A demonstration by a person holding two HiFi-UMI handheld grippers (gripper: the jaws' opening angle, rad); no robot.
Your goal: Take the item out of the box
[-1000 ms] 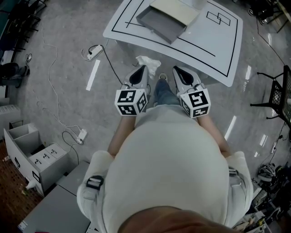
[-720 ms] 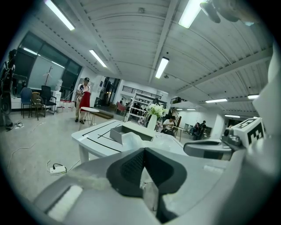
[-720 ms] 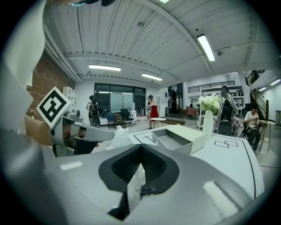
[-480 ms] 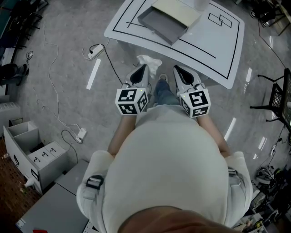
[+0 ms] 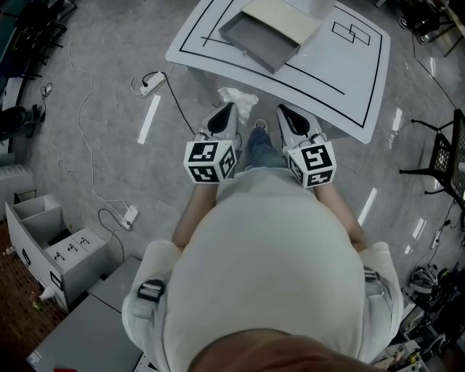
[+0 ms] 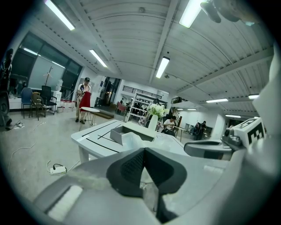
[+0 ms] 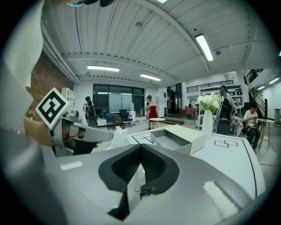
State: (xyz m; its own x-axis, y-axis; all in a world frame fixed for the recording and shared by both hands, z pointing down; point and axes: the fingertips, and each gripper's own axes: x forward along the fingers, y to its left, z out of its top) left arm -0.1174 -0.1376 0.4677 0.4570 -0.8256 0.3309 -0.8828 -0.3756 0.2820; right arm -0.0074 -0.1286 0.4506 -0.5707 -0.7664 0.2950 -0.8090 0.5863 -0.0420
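Note:
An open grey box (image 5: pixel 256 38) with its pale lid (image 5: pixel 282 16) beside it sits on the white table (image 5: pixel 349 83), far ahead of both grippers. My left gripper (image 5: pixel 227 110) is held low in front of the person's body, short of the table edge. It is shut on a crumpled white item (image 5: pixel 237 97) that sticks out past its tip. The same white item (image 7: pixel 117 137) shows at the left gripper (image 7: pixel 97 136) in the right gripper view. Beside it, my right gripper (image 5: pixel 282 110) is shut with nothing between its pads. The box (image 7: pixel 172 141) looks empty.
Black lines mark the table top. On the floor lie a power strip (image 5: pixel 150 83) with its cable and a second one (image 5: pixel 131 216). A grey drawer cabinet (image 5: pixel 54 247) stands at the left, a black chair (image 5: pixel 445 149) at the right. A vase of flowers (image 7: pixel 207 116) stands beyond the table.
Both grippers have stayed where they were, the left still shut on the white item. Only the head camera has shifted slightly.

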